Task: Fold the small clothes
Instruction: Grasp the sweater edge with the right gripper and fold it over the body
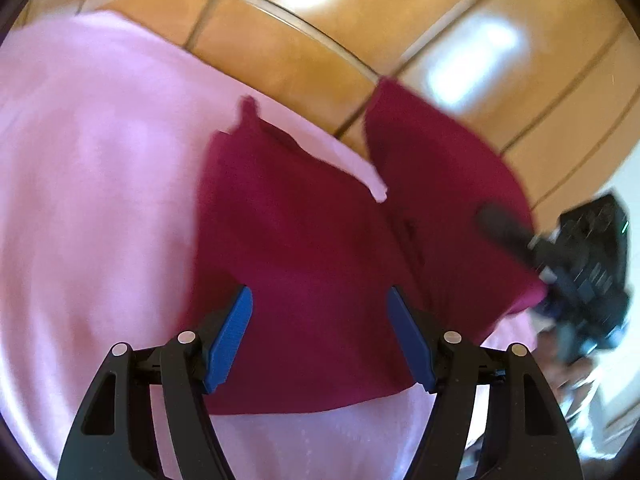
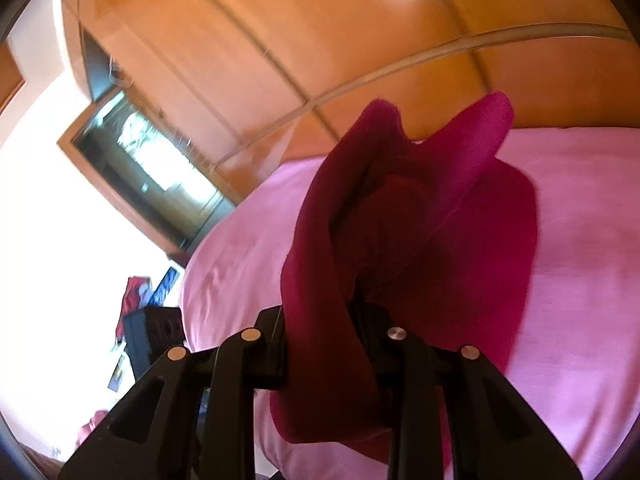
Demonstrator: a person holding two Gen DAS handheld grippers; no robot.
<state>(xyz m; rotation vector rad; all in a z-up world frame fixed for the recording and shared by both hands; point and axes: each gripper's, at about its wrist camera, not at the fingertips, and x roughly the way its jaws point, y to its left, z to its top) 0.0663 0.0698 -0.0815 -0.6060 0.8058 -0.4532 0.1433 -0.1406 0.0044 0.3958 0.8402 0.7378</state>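
Left wrist view: the left gripper [image 1: 319, 338] stood with its blue-padded fingers [image 1: 230, 338] wide apart and nothing between them, held above a dark red garment [image 1: 296, 248]. The garment lay partly on a pink sheet [image 1: 92, 184], its far right portion raised off the sheet and reaching over the sheet's edge, against the orange tiled floor [image 1: 280, 44]. A corner of the pink sheet [image 1: 372, 184] showed through between two parts of the garment. At the right edge of the view, the right gripper [image 1: 504, 232] met the lifted cloth; picture blurred there. Right wrist view: the right gripper [image 2: 320, 344] had its jaws drawn close and clamped on a bunched fold of the dark red garment [image 2: 420, 216], the cloth filling the gap and hiding the pads. The garment rose from the jaws in loose folds, one flap [image 2: 480, 128] standing up. Pink sheet [image 2: 580, 240] beneath and to the right; orange tiled floor [image 2: 280, 20] beyond; a dark framed opening [image 2: 152, 168] at left.
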